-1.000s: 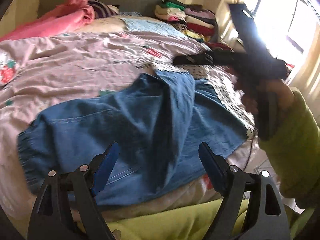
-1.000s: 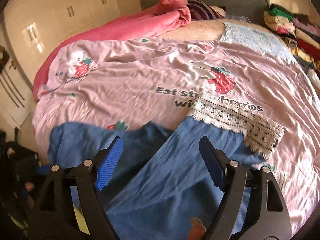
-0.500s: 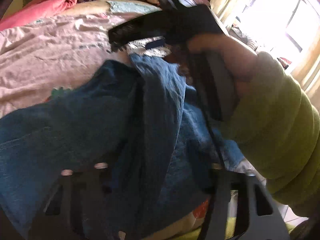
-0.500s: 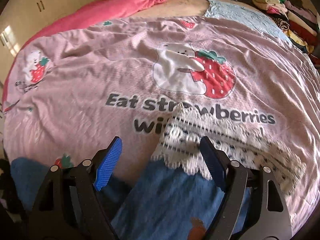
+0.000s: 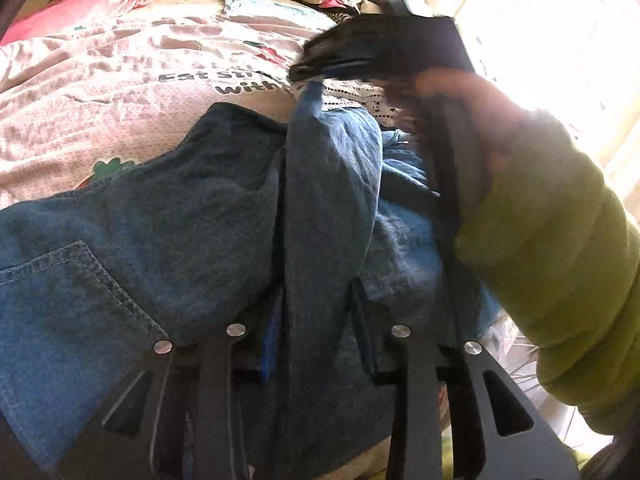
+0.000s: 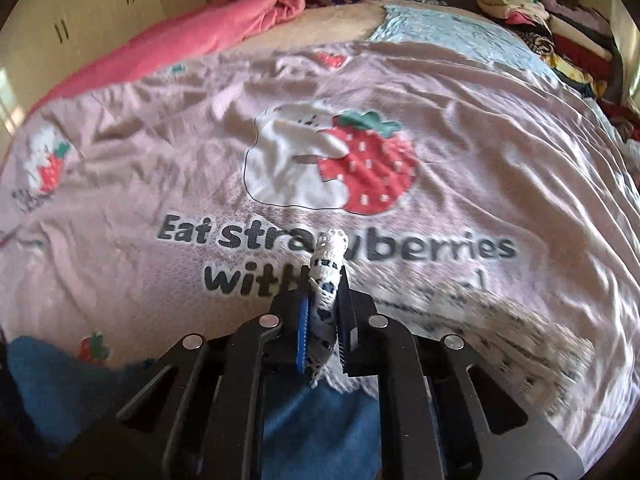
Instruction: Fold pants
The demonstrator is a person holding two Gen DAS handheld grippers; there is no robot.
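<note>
Blue denim pants [image 5: 168,240] with white lace hems lie on a pink strawberry-print bedspread [image 6: 460,128]. A back pocket shows at the left in the left wrist view. My left gripper [image 5: 318,320] is shut on a raised fold of the denim near the bed's front edge. My right gripper [image 6: 325,320] is shut on the lace hem [image 6: 328,264] of a pant leg; the same gripper shows in the left wrist view [image 5: 316,70], pinching the leg's far end. The denim [image 6: 320,420] runs under it.
A pink blanket [image 6: 224,28] is bunched at the head of the bed. A stack of folded clothes [image 6: 560,24] sits at the far right. A bright window [image 5: 560,40] is on the right. The person's green sleeve [image 5: 560,260] crosses the left wrist view.
Both grippers were open a second ago. The right one moved forward to the lace hem and shut on it. The left one moved in and shut on the denim fold.
</note>
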